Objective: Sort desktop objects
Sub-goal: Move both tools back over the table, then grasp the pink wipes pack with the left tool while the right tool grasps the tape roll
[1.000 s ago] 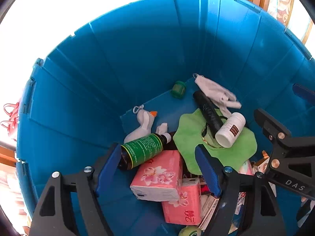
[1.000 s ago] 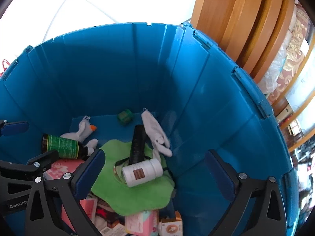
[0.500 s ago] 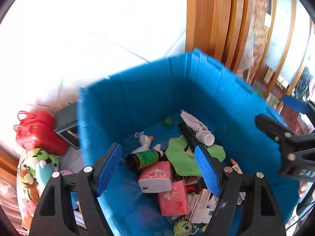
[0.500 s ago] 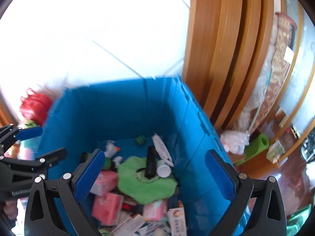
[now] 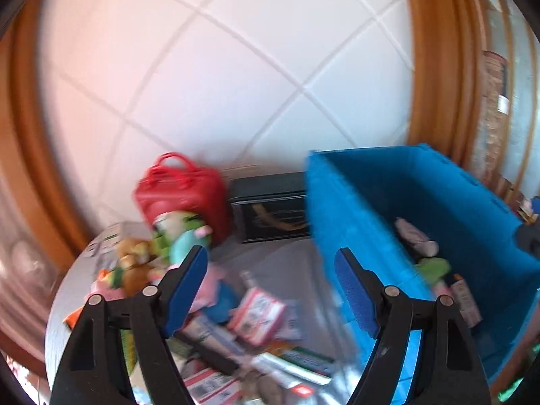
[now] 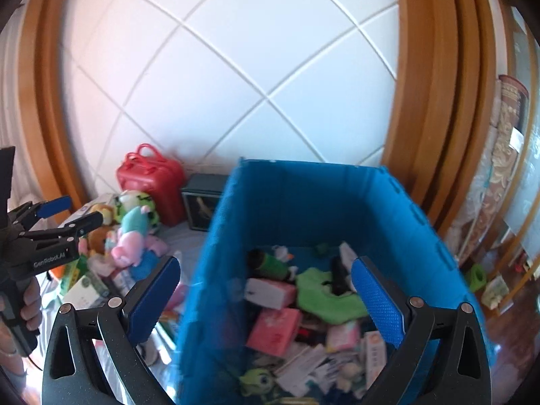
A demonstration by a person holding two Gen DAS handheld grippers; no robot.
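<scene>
A blue bin (image 6: 297, 202) holds pink tissue packs (image 6: 273, 332), a green cloth (image 6: 324, 295), a green-labelled bottle (image 6: 270, 265) and more. It also shows in the left wrist view (image 5: 405, 209). My left gripper (image 5: 270, 290) is open and empty above the cluttered table, left of the bin; it also shows in the right wrist view (image 6: 67, 212). My right gripper (image 6: 266, 300) is open and empty, high above the bin's near left wall. Loose packets (image 5: 260, 314) and boxes lie on the table.
A red bag (image 5: 182, 189), a dark box (image 5: 270, 212) and plush toys (image 5: 175, 236) stand at the table's back left. Plush toys (image 6: 131, 226) show in the right wrist view too. A tiled wall and wooden frame rise behind.
Both grippers have risen out of the bin and drawn back. The left one has swung left over the table's clutter. Both stay open and empty.
</scene>
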